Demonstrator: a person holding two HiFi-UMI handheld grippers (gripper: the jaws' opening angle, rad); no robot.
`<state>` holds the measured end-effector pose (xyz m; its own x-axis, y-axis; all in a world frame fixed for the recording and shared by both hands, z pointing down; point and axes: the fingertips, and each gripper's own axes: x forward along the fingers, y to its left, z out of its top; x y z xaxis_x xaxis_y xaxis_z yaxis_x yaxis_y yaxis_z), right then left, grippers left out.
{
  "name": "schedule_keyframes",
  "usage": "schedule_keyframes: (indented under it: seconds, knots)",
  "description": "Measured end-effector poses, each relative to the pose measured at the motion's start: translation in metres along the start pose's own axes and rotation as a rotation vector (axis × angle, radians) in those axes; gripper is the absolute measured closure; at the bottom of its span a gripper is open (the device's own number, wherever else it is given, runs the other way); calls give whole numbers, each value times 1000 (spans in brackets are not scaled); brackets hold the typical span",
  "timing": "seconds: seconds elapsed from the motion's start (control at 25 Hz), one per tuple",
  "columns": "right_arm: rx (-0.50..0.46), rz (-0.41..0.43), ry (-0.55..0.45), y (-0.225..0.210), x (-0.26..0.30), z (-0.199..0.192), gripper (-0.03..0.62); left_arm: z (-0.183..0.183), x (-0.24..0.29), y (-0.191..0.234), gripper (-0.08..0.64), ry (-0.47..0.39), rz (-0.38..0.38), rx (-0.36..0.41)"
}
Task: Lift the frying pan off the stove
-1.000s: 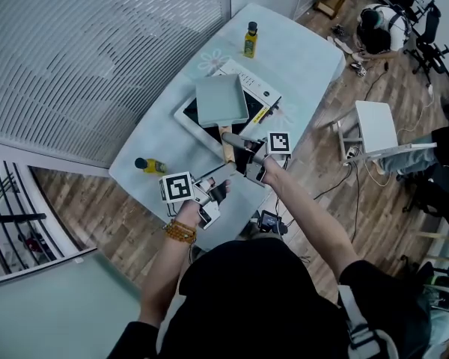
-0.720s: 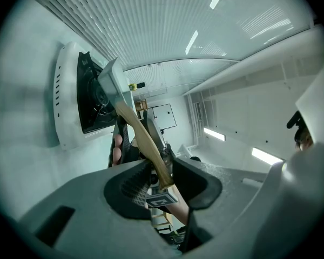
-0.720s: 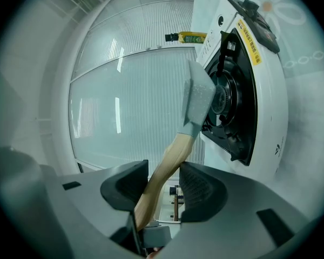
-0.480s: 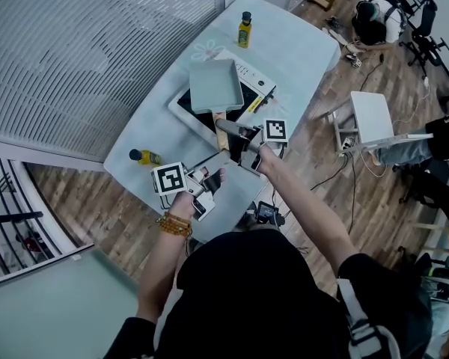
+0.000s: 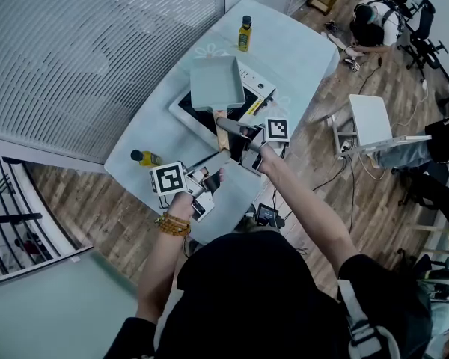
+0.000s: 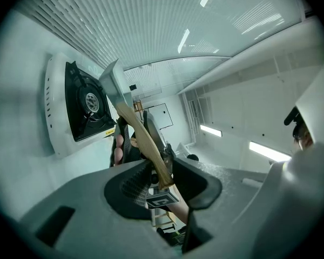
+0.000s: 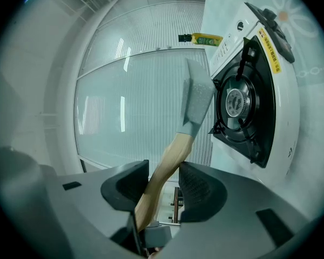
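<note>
The grey square frying pan [image 5: 215, 83] hangs over the white stove [image 5: 260, 90], tilted and clear of its black burner [image 7: 238, 102]. Its wooden handle [image 5: 221, 122] runs back toward me. My right gripper [image 5: 242, 139] is shut on the handle's middle, and in the right gripper view the wood [image 7: 170, 158] fills the gap between the pads. My left gripper [image 5: 209, 172] is shut on the handle's end [image 6: 161, 171]. In the left gripper view the pan [image 6: 112, 85] shows edge-on, apart from the stove [image 6: 78, 104], and the right gripper [image 6: 137, 139] sits further up the handle.
The stove stands on a pale blue table [image 5: 292, 54]. A yellow bottle [image 5: 244, 34] stands at the far end and another [image 5: 146, 158] lies near the left edge. A white stool [image 5: 370, 118] and a seated person [image 5: 374, 21] are off to the right.
Both grippers have carried the pan a little up and away from the stove's near side, uncovering more of the black top. Over the last half second little has moved.
</note>
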<state>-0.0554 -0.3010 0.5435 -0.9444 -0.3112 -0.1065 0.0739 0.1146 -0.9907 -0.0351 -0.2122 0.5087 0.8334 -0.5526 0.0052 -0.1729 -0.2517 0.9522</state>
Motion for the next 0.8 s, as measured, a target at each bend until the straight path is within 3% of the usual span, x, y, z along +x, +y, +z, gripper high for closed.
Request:
schedule_keyframes:
  seconds: [0.56,0.8]
  knots:
    - [-45,42,-25,37,7,9,434,13,0,-28,431,-13,-54,37]
    - [-111,54,-13,58,8,8,434,13,-2,-44,433,-13,-78,79]
